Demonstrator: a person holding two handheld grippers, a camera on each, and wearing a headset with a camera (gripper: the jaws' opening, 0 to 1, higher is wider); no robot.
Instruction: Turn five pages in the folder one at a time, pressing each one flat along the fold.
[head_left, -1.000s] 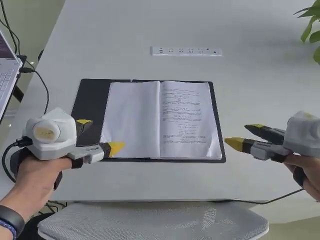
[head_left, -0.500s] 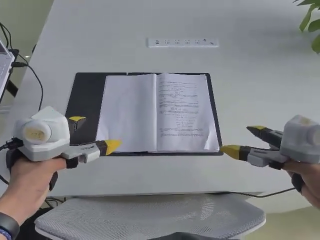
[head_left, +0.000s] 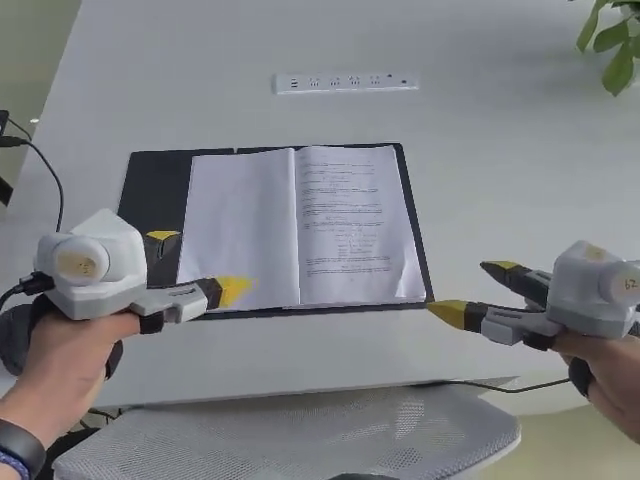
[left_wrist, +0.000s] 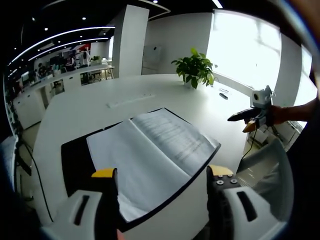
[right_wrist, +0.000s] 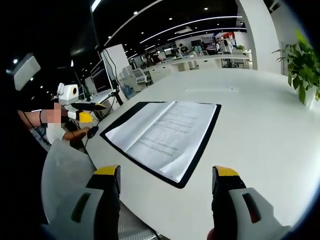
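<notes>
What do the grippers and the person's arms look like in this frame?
Both the left gripper and right gripper have white-grey moulded bodies and dark jaws tipped in yellow. A black cable trails from the left one; a dark wristband sits on that wrist.

One folder, two grippers, one plant.

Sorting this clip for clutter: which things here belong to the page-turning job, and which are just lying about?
Job in hand:
folder
pages
left gripper, jaws open
right gripper, jaws open

Lying about:
power strip
plant
chair
</notes>
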